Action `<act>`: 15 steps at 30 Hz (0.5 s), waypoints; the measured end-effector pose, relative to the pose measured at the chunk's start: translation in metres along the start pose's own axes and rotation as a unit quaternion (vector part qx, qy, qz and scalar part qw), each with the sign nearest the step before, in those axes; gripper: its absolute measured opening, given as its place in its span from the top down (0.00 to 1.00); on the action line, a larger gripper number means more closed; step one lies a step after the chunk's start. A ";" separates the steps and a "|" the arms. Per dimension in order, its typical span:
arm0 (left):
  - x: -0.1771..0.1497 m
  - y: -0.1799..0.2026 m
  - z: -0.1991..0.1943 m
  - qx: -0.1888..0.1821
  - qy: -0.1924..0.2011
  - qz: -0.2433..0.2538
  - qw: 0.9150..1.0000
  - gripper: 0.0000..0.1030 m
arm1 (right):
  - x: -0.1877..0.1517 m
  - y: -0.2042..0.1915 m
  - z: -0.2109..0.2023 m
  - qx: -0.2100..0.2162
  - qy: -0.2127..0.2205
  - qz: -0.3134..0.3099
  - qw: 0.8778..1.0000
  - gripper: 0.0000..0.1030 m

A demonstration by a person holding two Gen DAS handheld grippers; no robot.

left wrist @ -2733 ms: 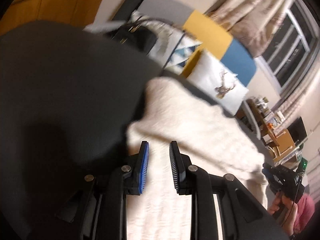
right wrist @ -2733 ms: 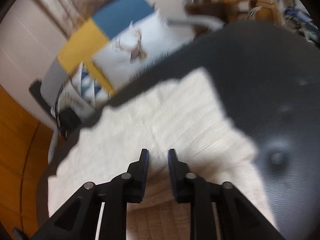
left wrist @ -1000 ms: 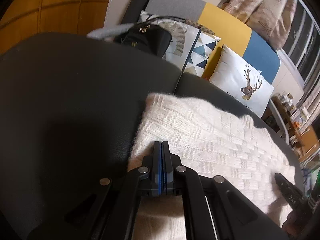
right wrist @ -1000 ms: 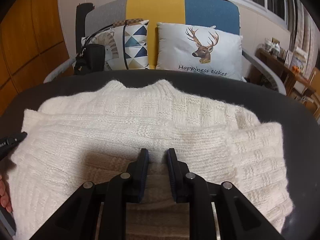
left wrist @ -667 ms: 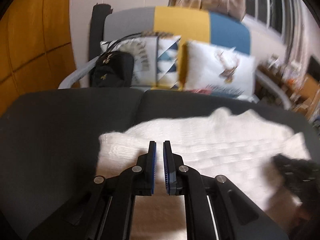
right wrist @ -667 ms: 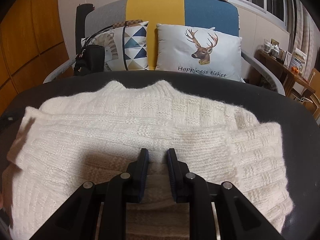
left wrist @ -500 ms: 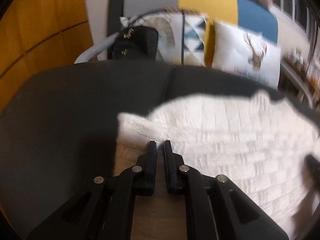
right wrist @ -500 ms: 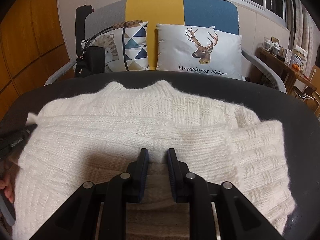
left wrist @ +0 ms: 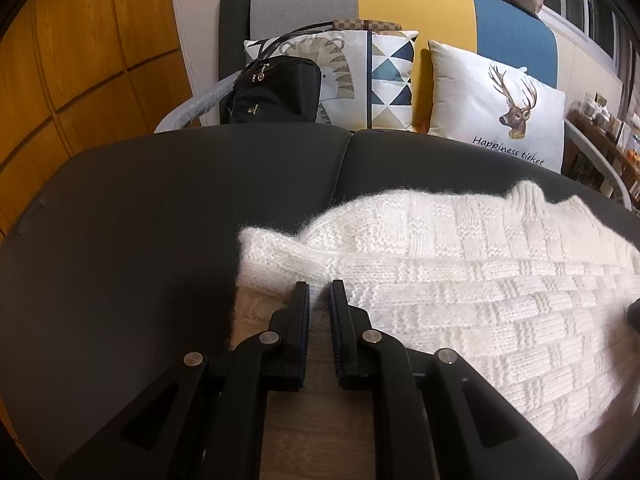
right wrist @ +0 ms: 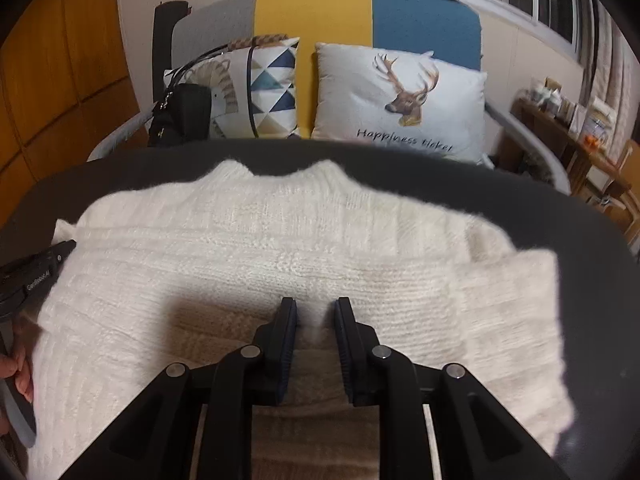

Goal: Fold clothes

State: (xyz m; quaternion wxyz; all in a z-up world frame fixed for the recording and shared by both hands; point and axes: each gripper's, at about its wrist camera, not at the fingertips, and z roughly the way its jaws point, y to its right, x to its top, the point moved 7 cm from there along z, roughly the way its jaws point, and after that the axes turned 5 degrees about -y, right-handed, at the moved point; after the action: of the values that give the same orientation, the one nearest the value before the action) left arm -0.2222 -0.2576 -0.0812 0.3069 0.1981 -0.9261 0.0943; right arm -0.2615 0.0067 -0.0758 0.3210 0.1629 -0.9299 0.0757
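A cream knitted sweater [right wrist: 280,248] lies flat on a dark round table [right wrist: 580,240], collar toward the sofa, with its sleeves folded across the body. It also shows in the left wrist view [left wrist: 460,280]. My left gripper [left wrist: 319,292] is open over the sweater's left edge, its jaws a small gap apart and empty. Its tip shows in the right wrist view [right wrist: 44,264] at the sweater's left side. My right gripper [right wrist: 316,308] is open over the middle of the near part, holding nothing.
A grey, yellow and blue sofa [right wrist: 316,16] stands behind the table with a deer cushion [right wrist: 400,100], a patterned cushion [left wrist: 384,80] and a black bag [left wrist: 276,92]. Orange wood panels [left wrist: 88,60] are at the left. A cluttered shelf [right wrist: 572,120] is at the right.
My left gripper, shut a second ago, has opened and swung to face the sofa at the sweater's left edge. My right gripper has opened a little wider and stayed near the middle.
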 end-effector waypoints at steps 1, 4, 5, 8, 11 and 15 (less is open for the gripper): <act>0.000 0.000 0.000 -0.001 0.000 -0.001 1.000 0.89 | 0.000 0.000 -0.001 0.004 -0.001 -0.002 1.000 0.81; 0.000 0.000 0.000 -0.003 0.000 -0.002 1.000 0.89 | -0.001 -0.001 -0.001 0.017 -0.013 -0.010 1.000 0.81; 0.000 0.000 0.000 -0.004 0.000 -0.002 1.000 0.89 | -0.003 0.002 0.004 0.013 -0.025 -0.010 1.000 0.81; 0.000 -0.001 0.001 -0.011 0.000 -0.006 1.000 0.89 | -0.007 0.027 0.016 0.004 -0.031 0.017 0.999 0.82; 0.001 -0.002 0.002 -0.020 -0.001 -0.012 1.000 0.89 | -0.010 0.042 0.018 -0.017 -0.022 0.027 0.999 0.82; 0.001 -0.002 0.001 -0.021 -0.002 -0.013 1.000 0.89 | -0.008 0.034 0.013 0.007 -0.019 0.026 0.999 0.81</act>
State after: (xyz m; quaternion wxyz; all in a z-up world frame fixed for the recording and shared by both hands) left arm -0.2226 -0.2598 -0.0814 0.3105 0.2033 -0.9259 0.0704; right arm -0.2755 0.0370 -0.0923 0.3003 0.1423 -0.9391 0.0872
